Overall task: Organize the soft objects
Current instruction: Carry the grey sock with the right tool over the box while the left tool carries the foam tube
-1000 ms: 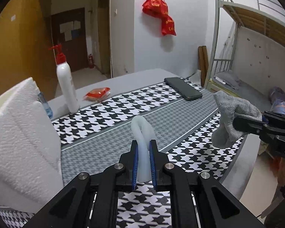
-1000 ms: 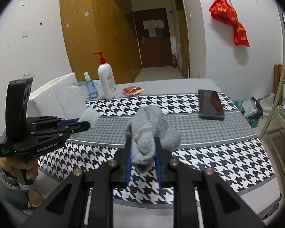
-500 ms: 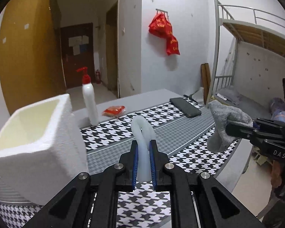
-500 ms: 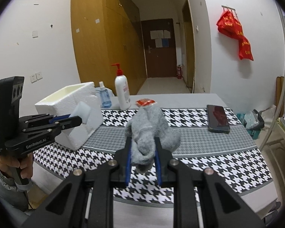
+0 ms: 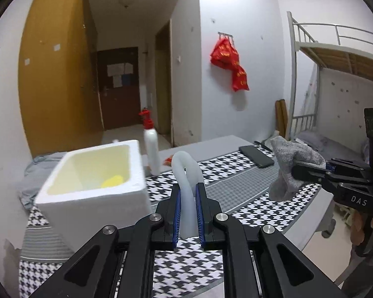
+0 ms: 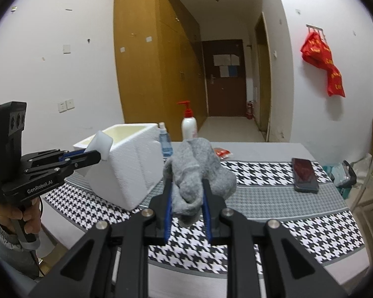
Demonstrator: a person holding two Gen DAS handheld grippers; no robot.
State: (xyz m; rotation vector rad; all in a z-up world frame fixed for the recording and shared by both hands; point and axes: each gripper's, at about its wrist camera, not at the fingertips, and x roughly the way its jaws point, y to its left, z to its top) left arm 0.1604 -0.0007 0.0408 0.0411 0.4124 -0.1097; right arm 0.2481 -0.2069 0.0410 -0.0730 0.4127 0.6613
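Note:
My left gripper [image 5: 188, 188] is shut on a white soft folded strip [image 5: 186, 171] that arches above its blue pads. It hangs over the houndstooth cloth, just right of a white foam box [image 5: 92, 201] whose open top shows a yellow object [image 5: 112, 180] inside. In the right wrist view the left gripper [image 6: 97, 155] holds the white piece [image 6: 102, 142] at the box's [image 6: 131, 171] near rim. My right gripper [image 6: 186, 186] is shut on a bunched grey sock [image 6: 196, 164], held above the table's middle. From the left wrist view, the sock [image 5: 291, 164] hangs at the right.
A white pump bottle [image 5: 151, 151] with a red top stands behind the box, beside a small blue spray bottle [image 6: 164, 144]. A red packet [image 6: 221, 152] and a black phone [image 6: 304, 175] lie farther back on the table. A bunk bed [image 5: 335, 57] stands to the right.
Both grippers have risen with their loads still gripped. The left view has swung toward the foam box, and its open top and yellow content now show. The box looks closer in the right view.

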